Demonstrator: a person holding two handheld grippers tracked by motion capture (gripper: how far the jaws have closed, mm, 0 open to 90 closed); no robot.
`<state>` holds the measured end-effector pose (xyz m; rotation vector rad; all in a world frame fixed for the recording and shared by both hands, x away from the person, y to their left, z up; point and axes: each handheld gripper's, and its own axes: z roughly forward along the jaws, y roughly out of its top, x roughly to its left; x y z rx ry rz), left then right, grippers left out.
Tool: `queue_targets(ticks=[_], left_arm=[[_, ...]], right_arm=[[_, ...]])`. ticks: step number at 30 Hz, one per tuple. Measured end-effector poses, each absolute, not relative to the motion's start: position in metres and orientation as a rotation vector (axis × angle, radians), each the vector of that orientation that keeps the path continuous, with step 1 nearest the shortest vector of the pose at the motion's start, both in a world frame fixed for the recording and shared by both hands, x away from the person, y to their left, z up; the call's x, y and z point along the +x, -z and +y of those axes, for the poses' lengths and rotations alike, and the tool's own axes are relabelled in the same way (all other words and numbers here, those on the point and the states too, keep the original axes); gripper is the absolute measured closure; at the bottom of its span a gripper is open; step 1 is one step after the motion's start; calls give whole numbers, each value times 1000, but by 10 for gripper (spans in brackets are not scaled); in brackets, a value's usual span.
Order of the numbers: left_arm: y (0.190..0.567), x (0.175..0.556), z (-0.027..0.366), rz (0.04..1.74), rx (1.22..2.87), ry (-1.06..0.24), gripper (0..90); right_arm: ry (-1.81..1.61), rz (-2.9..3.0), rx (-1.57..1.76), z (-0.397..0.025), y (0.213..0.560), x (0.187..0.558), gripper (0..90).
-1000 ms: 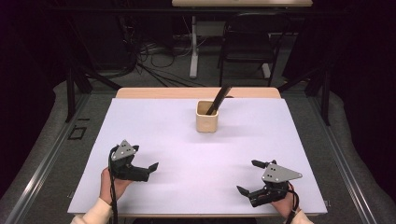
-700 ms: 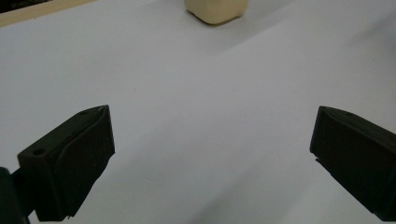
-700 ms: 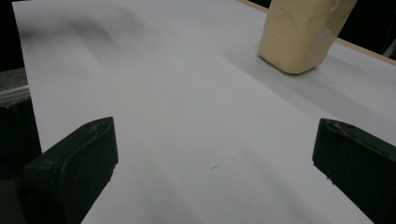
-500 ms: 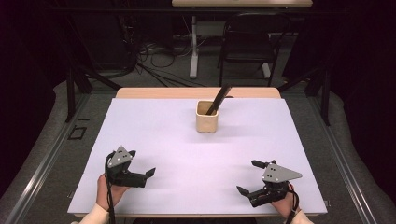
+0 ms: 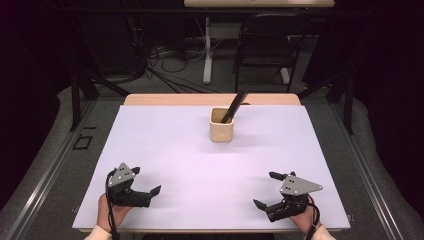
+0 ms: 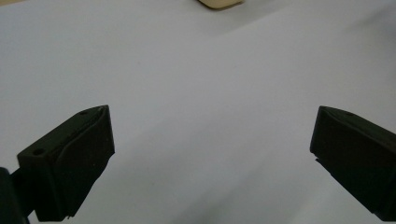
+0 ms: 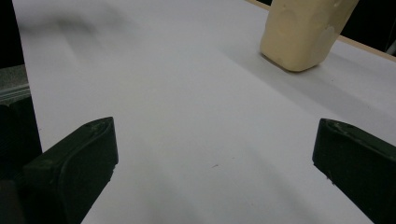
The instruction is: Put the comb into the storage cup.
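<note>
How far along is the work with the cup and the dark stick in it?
Nothing looks done yet: the dark stick leans in the beige cup at the far middle of the white mat. The left gripper and right gripper hold nothing, open, near the front edge. Reaching and grasping remain.

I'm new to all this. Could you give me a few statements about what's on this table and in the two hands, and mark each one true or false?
1. A cup stands on the table with a dark stick leaning in it. True.
2. The left tool is shut on the stick. False: its jaws are wide apart and hold nothing.
3. The right tool is open. True.
4. The cup lies tipped on its side. False: it stands upright.
5. Both tools are near the table's front edge, apart from the cup. True.
6. The right tool touches the cup. False: bare table lies between them.
</note>
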<state>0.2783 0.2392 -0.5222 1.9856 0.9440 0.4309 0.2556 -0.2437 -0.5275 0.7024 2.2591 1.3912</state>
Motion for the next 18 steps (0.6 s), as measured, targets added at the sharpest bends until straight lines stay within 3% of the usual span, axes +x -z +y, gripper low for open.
queue_targets(ticks=[18], left_arm=[[530,260,252,973,1987,-450,0]], right_arm=[[-1388,2273,716,-244,529,256,0]])
